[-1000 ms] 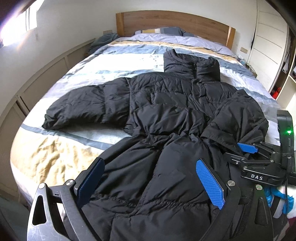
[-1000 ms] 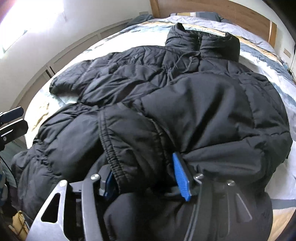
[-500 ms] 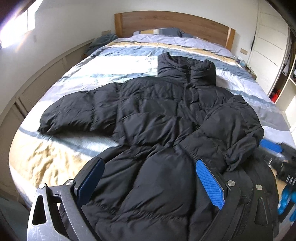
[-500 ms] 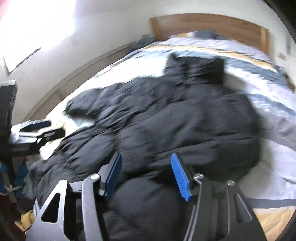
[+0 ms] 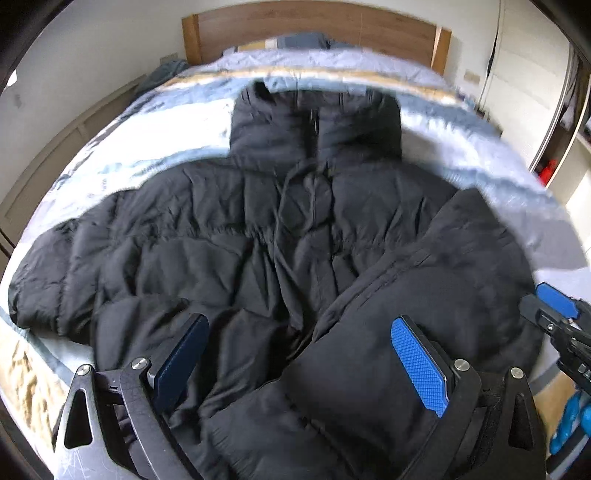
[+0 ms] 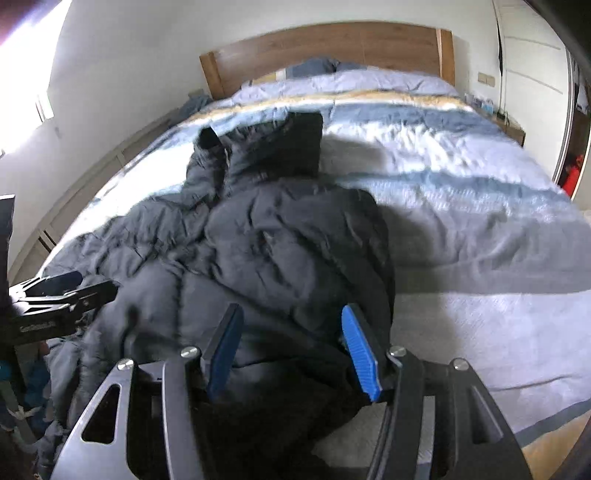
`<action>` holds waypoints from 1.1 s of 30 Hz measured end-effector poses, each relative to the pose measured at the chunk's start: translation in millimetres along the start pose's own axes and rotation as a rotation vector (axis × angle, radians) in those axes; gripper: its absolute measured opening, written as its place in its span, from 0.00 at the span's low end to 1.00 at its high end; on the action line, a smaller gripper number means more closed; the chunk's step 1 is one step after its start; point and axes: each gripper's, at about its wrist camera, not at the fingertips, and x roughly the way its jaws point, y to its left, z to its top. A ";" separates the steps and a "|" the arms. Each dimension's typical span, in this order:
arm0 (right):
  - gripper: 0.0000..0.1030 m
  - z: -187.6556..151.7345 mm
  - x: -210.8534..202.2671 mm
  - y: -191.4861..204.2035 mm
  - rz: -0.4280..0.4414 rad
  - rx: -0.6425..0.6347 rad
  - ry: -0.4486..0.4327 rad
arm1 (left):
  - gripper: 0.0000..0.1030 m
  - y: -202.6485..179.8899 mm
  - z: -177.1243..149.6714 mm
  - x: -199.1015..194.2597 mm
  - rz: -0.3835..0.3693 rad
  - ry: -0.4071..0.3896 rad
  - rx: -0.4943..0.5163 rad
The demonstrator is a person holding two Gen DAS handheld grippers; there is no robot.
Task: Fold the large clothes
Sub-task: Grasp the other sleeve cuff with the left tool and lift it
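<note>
Black puffer jacket (image 5: pixel 258 240) is lying spread on the bed (image 6: pixel 461 206), filling the middle of the left wrist view, its collar (image 5: pixel 317 118) pointing toward the top of the frame and the wooden headboard (image 5: pixel 314 26). One sleeve is stretching out to the left edge of that view; the other sleeve (image 5: pixel 424 314) is lying folded across the body at lower right. The left gripper (image 5: pixel 299 363) is hanging over the hem at the bottom of the frame, its jaws standing wide apart with jacket fabric showing between them, the pads not pressing on it. In the right wrist view the right gripper (image 6: pixel 291 350) is sitting at bottom centre, jaws about half open over the bunched jacket edge; I cannot tell whether the pads are gripping the fabric. The striped blue, white and tan duvet is lying bare across the right of that view. A pillow (image 6: pixel 317 66) is resting against the headboard.
</note>
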 end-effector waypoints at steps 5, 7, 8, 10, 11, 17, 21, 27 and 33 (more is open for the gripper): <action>0.54 -24.6 17.9 -8.3 0.019 0.028 0.027 | 0.96 21.4 -22.8 24.5 0.020 0.051 -0.012; 0.54 -28.0 14.1 -10.9 0.007 0.041 0.029 | 0.96 35.3 -28.3 18.6 0.013 0.055 -0.032; 0.54 -27.3 12.0 -9.6 -0.009 0.039 0.027 | 0.96 39.7 -30.6 13.2 0.019 0.050 -0.031; 0.54 -26.2 0.5 -0.6 -0.042 0.028 0.008 | 0.96 46.4 -37.5 3.3 0.029 0.042 -0.022; 0.54 -27.3 -4.4 3.8 -0.040 0.025 -0.002 | 0.96 48.6 -41.7 0.7 0.036 0.048 -0.018; 0.54 -47.0 -20.1 18.4 -0.078 0.030 0.051 | 0.96 74.3 -62.3 -17.1 0.052 0.087 -0.045; 0.54 -55.6 -48.3 30.9 -0.093 0.042 0.038 | 0.96 88.5 -75.2 -58.5 0.032 0.024 -0.045; 0.54 -65.5 -102.1 75.1 -0.078 0.043 -0.023 | 0.96 117.9 -97.3 -129.2 -0.040 -0.071 -0.089; 0.54 -76.1 -151.3 122.1 -0.075 0.038 -0.082 | 0.96 158.3 -115.1 -202.0 -0.063 -0.189 -0.104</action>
